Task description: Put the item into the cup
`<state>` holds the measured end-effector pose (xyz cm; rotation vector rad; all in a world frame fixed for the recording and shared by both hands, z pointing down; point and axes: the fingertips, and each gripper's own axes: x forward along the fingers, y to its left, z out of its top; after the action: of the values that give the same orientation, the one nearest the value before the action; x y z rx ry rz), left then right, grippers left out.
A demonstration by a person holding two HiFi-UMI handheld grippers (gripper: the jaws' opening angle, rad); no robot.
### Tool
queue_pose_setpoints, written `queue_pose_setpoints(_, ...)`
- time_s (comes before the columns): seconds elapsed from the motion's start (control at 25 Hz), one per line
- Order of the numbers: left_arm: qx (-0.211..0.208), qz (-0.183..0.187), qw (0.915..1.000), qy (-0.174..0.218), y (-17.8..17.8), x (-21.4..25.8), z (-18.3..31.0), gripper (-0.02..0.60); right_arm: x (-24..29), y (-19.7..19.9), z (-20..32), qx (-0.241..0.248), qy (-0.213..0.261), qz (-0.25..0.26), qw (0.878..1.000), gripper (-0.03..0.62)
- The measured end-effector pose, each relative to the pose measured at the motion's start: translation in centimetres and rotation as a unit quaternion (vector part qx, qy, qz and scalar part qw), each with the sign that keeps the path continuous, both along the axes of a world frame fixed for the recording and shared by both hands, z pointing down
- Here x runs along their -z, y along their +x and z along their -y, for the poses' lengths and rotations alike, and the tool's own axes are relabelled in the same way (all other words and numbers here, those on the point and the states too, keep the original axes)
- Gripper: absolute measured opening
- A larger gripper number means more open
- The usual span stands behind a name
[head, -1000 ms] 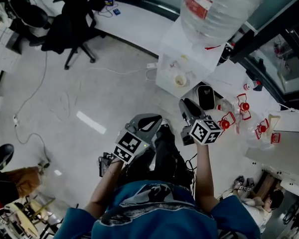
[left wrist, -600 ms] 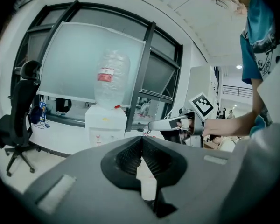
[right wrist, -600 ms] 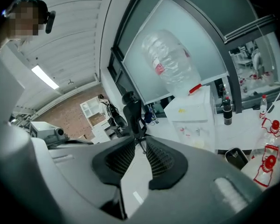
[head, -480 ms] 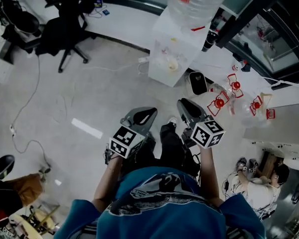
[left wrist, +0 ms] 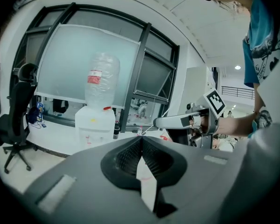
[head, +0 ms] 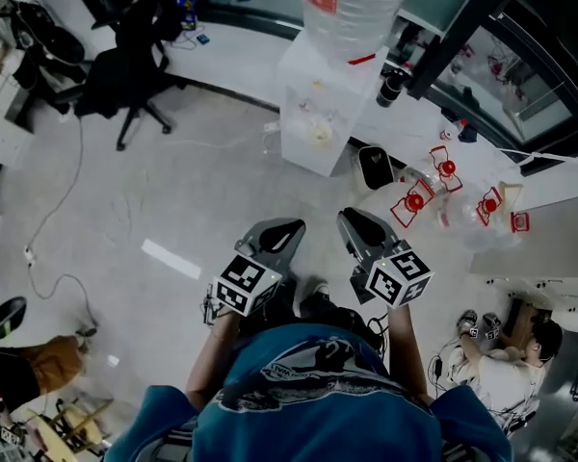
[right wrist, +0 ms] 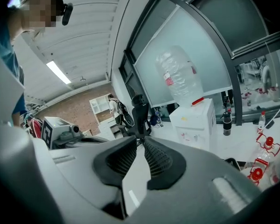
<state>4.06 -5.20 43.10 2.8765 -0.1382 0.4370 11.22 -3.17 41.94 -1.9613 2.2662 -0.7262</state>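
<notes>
Right gripper view | right claw [right wrist: 141,138] closing, empty | left claw [left wrist: 142,136] closed

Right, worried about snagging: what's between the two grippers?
Head view: bare floor and the person's shoe separate left gripper from right gripper, whose empty jaws are closing.

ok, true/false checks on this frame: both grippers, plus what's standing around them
1. The left gripper has its jaws together with nothing between them. True.
2. The right gripper holds a cup. False: its jaws are closing and nothing is between them.
3. A large water bottle sits on top of the white water dispenser. True.
4. In the head view the black office chair stands to the right of the dispenser. False: it stands to the dispenser's left, near the picture's top left.
</notes>
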Motion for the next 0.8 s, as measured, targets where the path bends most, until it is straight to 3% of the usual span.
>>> queue_pose_setpoints(0.36,0.026,0.007,0.9996,0.009,1.9,1.2,-5.1,0.013,0.8,1.5,-5.1,0.02,0.02,-0.026,0.999,-0.003)
queue_pose_setpoints(0.8,0.047,0.001,0.9987,0.018,2.7,1.1,-9.6,0.014,1.3,1.6,-8.7,0.052,0.051,-0.044,0.996,-0.002)
